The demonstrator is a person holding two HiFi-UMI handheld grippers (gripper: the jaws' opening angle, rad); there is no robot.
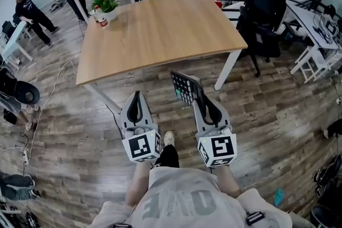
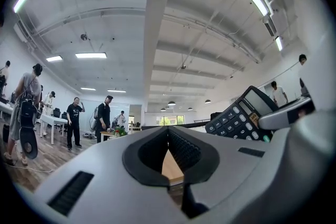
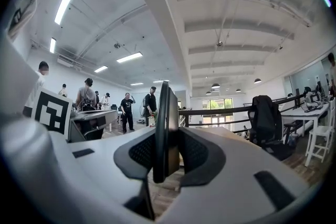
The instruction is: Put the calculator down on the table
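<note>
Well, from the head view my two grippers sit side by side above the wooden floor, both pointing to twelve o'clock, where the table (image 1: 160, 29) stands well apart from them. My left gripper (image 1: 137, 97) has its jaws together and carries nothing. My right gripper (image 1: 199, 91) is clamped on the calculator (image 1: 184, 88), which sticks out of the jaws toward eleven o'clock with its keys facing left, held in the air short of the table's near edge. A potted plant (image 1: 105, 4) stands near the table's ten o'clock corner, and a chair draped in black (image 1: 264, 5) is at its two o'clock side.

Next, the left gripper view: my left gripper's (image 2: 168, 136) pads meet at their tips, with only a wedge of the tabletop (image 2: 172, 168) showing through the gap behind them. The calculator (image 2: 241, 118) is at three o'clock, keys toward me, tilted.

Last, the right gripper view: my right gripper (image 3: 167, 152) presses both pads on the calculator (image 3: 164, 128), seen edge-on and upright at twelve o'clock. The table (image 3: 219, 131) lies beyond, at one o'clock.
</note>
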